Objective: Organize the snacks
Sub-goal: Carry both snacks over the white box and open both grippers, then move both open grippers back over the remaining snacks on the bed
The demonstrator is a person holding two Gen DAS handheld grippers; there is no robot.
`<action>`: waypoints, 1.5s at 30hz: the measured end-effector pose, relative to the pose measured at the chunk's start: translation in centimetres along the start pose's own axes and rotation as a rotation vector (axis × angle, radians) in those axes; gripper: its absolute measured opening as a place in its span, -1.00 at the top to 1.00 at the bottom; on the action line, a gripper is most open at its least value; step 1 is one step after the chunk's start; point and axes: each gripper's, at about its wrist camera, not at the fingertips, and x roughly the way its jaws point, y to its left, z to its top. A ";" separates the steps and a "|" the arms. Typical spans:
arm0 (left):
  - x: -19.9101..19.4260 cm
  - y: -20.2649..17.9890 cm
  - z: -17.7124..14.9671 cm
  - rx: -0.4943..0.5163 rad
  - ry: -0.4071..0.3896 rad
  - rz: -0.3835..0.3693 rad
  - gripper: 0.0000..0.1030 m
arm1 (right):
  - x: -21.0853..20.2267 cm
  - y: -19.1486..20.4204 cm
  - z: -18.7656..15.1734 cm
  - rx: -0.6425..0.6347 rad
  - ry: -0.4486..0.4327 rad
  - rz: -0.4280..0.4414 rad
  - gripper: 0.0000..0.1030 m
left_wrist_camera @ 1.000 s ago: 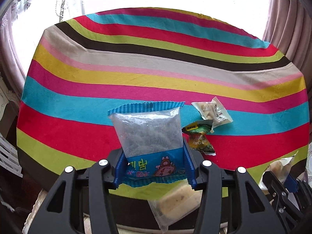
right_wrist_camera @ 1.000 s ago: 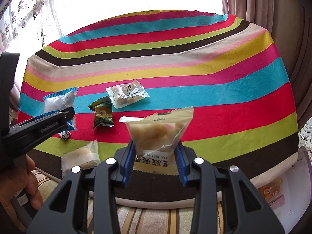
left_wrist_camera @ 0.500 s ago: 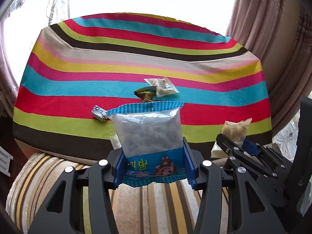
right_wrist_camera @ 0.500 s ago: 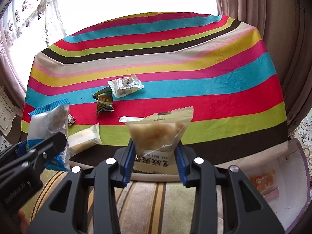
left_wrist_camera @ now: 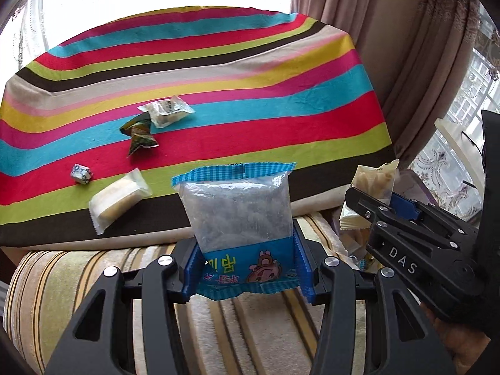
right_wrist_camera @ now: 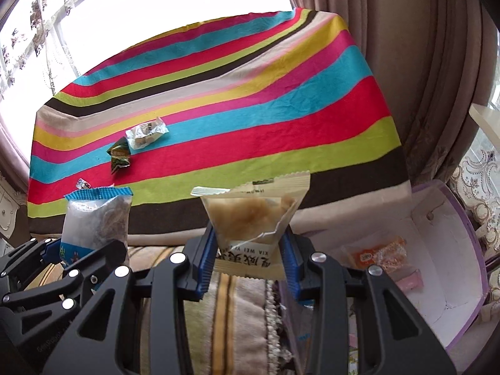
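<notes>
My left gripper [left_wrist_camera: 247,265] is shut on a blue-edged clear snack bag [left_wrist_camera: 239,209] with a cartoon label, held upright over a striped cushion. That same blue bag [right_wrist_camera: 95,222] shows at the left of the right wrist view. My right gripper [right_wrist_camera: 248,262] is shut on a beige snack packet [right_wrist_camera: 253,215] with brown pieces inside; this beige packet [left_wrist_camera: 373,184] appears at the right of the left wrist view. Just right of it sits a white box with a purple rim [right_wrist_camera: 450,250].
On the striped tablecloth [left_wrist_camera: 250,100] lie a clear packet [left_wrist_camera: 167,111], a green packet [left_wrist_camera: 139,134], a small blue-white candy [left_wrist_camera: 82,173] and a pale cake packet [left_wrist_camera: 117,200]. The box holds an orange packet [right_wrist_camera: 379,254] and a pink piece [right_wrist_camera: 411,281]. Curtains [right_wrist_camera: 437,78] hang at the right.
Both grippers have swung right, away from the table and over the cushion, each still holding its packet. The white box has come into the right wrist view.
</notes>
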 end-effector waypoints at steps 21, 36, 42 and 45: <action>3.5 -8.3 0.4 0.071 0.085 -0.299 -0.02 | -2.3 -10.4 -0.8 0.104 0.005 -0.131 0.00; 0.4 -6.8 1.9 0.068 -0.066 -0.050 -0.71 | -4.6 -8.9 0.5 0.048 -0.062 -0.261 -0.72; -0.3 -3.2 2.4 0.029 -0.098 0.061 -0.71 | -5.6 -6.3 0.9 -0.016 -0.115 -0.318 -0.86; -0.9 -0.9 2.3 0.017 -0.098 0.115 -0.71 | -6.0 -4.7 0.9 -0.062 -0.131 -0.302 -0.89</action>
